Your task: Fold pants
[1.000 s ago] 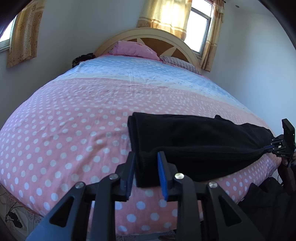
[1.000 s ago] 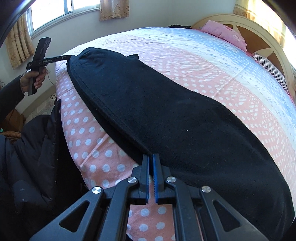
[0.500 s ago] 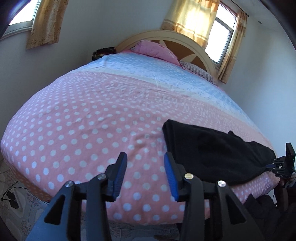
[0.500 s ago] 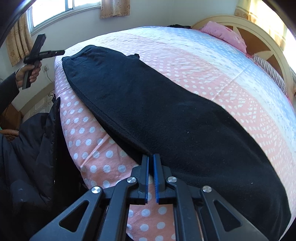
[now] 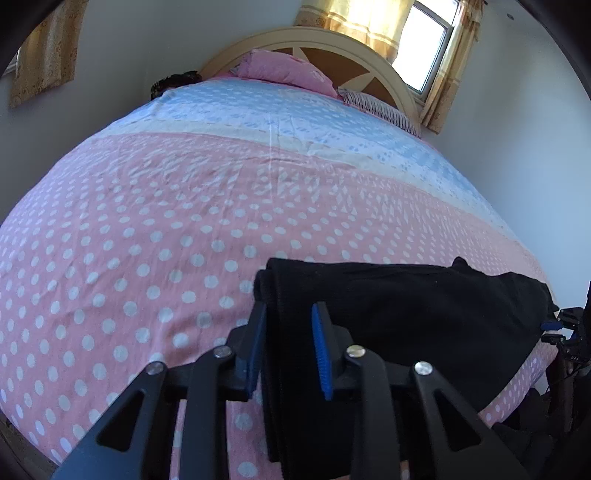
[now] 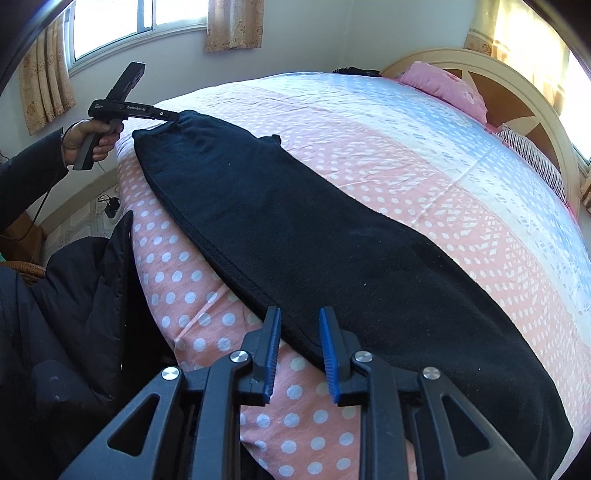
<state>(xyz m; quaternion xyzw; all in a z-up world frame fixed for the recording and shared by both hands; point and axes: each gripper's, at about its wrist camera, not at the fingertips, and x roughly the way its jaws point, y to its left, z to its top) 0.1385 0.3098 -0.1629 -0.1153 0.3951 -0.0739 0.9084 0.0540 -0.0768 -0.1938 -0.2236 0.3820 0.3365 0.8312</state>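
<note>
Since half a second ago, the right gripper (image 6: 297,350) has been spread off the pants (image 6: 332,236) hem at lower centre; the left gripper (image 5: 288,347) is brought back, fingers parted astride the far end, unclosed. Regrasping both ends seems next.

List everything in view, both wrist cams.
pants: 1, black, laid flat along the bed's near edge
bed cover: 1, pink with white dots, blue band toward the headboard
pillow: 1, pink, against the headboard
striped pillow: 1, beside the pink one
headboard: 1, cream, arched
curtains: yellow, at the windows
dark jacket: 1, beside the bed
left gripper: open, straddling one end of the pants
right gripper: open, over the pants' near edge
left hand: holds the left gripper's handle
</note>
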